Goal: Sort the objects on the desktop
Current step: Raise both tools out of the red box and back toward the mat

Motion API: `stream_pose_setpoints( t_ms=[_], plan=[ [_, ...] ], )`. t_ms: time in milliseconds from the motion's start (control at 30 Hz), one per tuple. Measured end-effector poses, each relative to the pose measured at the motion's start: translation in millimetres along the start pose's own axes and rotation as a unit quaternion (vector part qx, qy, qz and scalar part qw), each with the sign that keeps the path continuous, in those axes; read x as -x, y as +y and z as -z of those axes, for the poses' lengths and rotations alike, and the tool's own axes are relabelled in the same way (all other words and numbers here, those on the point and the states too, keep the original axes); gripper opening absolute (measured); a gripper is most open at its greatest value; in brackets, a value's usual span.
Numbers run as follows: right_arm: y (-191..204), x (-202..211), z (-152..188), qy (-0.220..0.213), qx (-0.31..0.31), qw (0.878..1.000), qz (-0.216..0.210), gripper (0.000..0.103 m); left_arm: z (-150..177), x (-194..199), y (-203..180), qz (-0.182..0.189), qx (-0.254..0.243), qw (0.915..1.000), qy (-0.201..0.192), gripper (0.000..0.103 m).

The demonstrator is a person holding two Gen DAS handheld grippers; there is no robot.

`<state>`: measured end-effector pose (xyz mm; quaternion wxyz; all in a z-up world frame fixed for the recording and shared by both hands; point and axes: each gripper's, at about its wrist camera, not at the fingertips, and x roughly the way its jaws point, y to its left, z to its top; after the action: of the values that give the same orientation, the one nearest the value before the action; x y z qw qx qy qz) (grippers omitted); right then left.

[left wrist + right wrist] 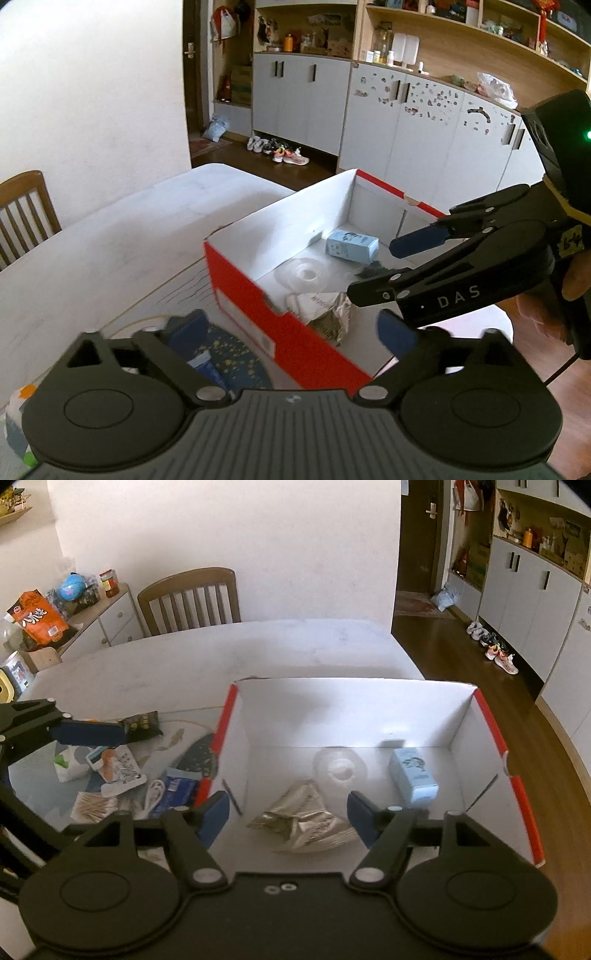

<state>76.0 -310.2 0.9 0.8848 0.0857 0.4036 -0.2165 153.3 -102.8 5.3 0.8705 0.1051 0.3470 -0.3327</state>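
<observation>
Box (491, 716) holds three items so far: foil packet (303, 819), blue carton (413, 775), clear lid (340, 768). My right gripper (288, 812) hangs over it, fingers apart, empty. Left gripper (291, 332) likewise spread, empty. Clutter (118, 775) left of the box remains unsorted, I judge.

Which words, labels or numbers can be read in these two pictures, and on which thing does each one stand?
"DAS": white letters on the arm of the right gripper, in the left wrist view.
Large white Chinese characters on the orange snack bag: too blurred to quote.
Print on the light blue carton in the red and white box: too small.
Print on the crumpled silver packet: unreadable.
Yellow tag on the right gripper's body: handwritten marks, not legible.
</observation>
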Motion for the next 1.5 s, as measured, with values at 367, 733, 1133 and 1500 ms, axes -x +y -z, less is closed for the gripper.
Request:
stream_pose_setpoints(
  t_ms=[367, 733, 1133, 1500],
  plan=[
    [42, -2, 1, -0.007, 0.008, 1.000, 0.005, 0.071, 23, 28, 33, -0.020, 0.017, 0.9996, -0.014, 0.103],
    [82, -8, 0, -0.011, 0.024, 1.000, 0.001, 0.071, 46, 54, 65, -0.055, 0.035, 0.9974, -0.032, 0.103],
    [116, -25, 1, -0.003, 0.033, 0.999, 0.000, 0.071, 73, 66, 90, -0.076, 0.051, 0.9952, -0.036, 0.103],
    [132, -42, 8, 0.013, 0.037, 0.999, -0.001, 0.071, 112, 67, 105, -0.069, 0.051, 0.9958, -0.030, 0.103]
  ],
)
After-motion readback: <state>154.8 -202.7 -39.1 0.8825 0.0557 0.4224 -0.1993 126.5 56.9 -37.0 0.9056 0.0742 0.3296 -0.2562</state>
